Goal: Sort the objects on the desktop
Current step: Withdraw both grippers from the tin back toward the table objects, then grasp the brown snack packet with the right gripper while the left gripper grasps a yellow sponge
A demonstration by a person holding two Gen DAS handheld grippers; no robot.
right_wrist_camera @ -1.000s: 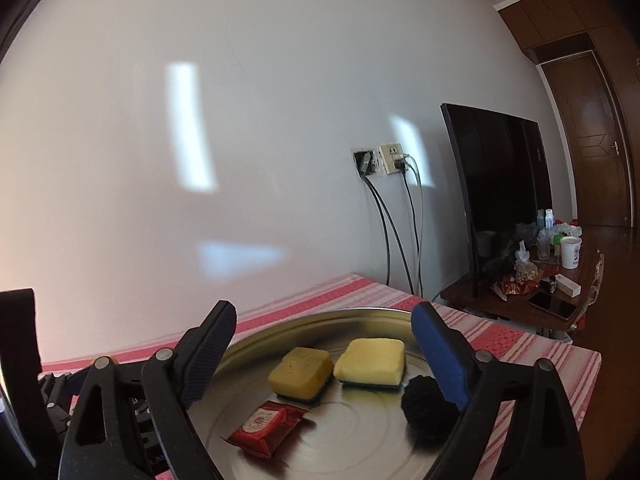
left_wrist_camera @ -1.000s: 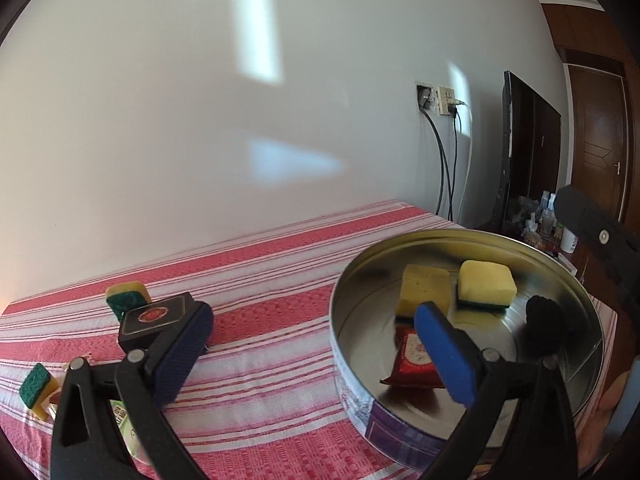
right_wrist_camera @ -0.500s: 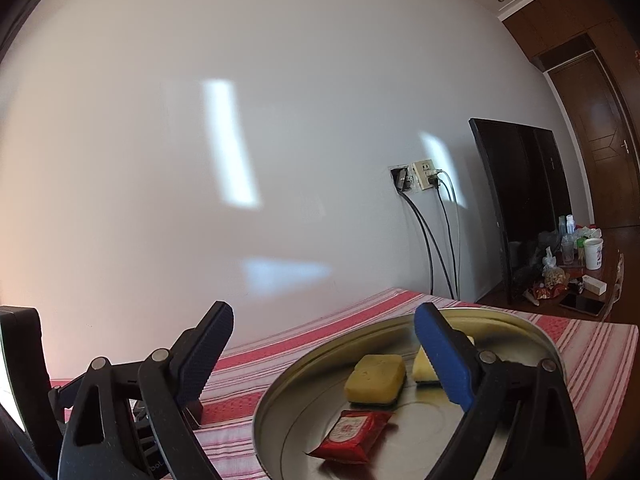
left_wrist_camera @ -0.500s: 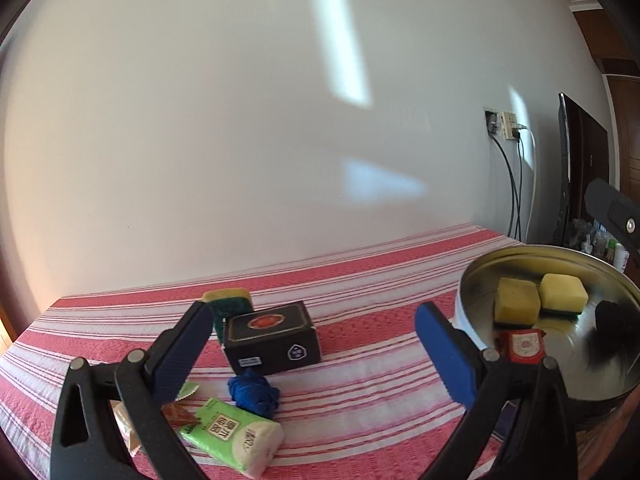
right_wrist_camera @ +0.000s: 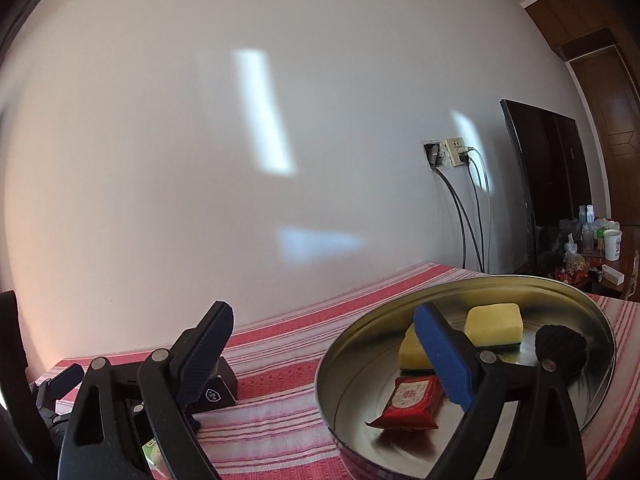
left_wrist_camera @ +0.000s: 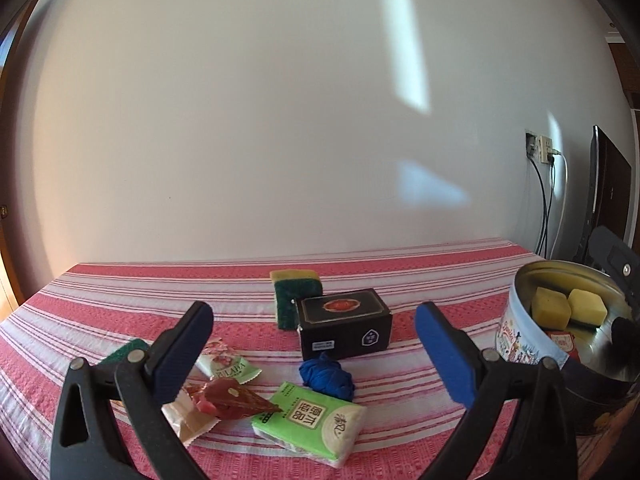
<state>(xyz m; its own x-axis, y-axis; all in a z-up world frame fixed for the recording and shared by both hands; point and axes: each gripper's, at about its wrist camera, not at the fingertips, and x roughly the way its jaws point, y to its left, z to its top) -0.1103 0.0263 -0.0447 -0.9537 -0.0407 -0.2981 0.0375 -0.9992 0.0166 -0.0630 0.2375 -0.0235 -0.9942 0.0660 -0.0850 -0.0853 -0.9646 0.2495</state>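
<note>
My left gripper [left_wrist_camera: 314,350] is open and empty above the loose items on the striped cloth: a black box [left_wrist_camera: 344,322], a green-yellow sponge [left_wrist_camera: 296,296], a crumpled blue cloth [left_wrist_camera: 328,374], a green tissue pack [left_wrist_camera: 310,418] and snack packets [left_wrist_camera: 226,364]. The round metal tin [left_wrist_camera: 520,340] stands at the right with two yellow sponges [left_wrist_camera: 568,308] inside. My right gripper [right_wrist_camera: 324,354] is open and empty over the tin's [right_wrist_camera: 360,360] left rim. In the tin lie yellow sponges [right_wrist_camera: 494,322], a red packet [right_wrist_camera: 414,402] and a black ball [right_wrist_camera: 560,346].
The table [left_wrist_camera: 120,300] under the red-and-white striped cloth stands against a white wall. Cables hang from wall sockets [right_wrist_camera: 448,152] at the right. A dark TV [right_wrist_camera: 552,168] and a cluttered side table [right_wrist_camera: 592,256] stand beyond the table's right end.
The left gripper has swung left, from over the tin to over the loose items. In the right wrist view the tin has shifted right and the black box has come into sight.
</note>
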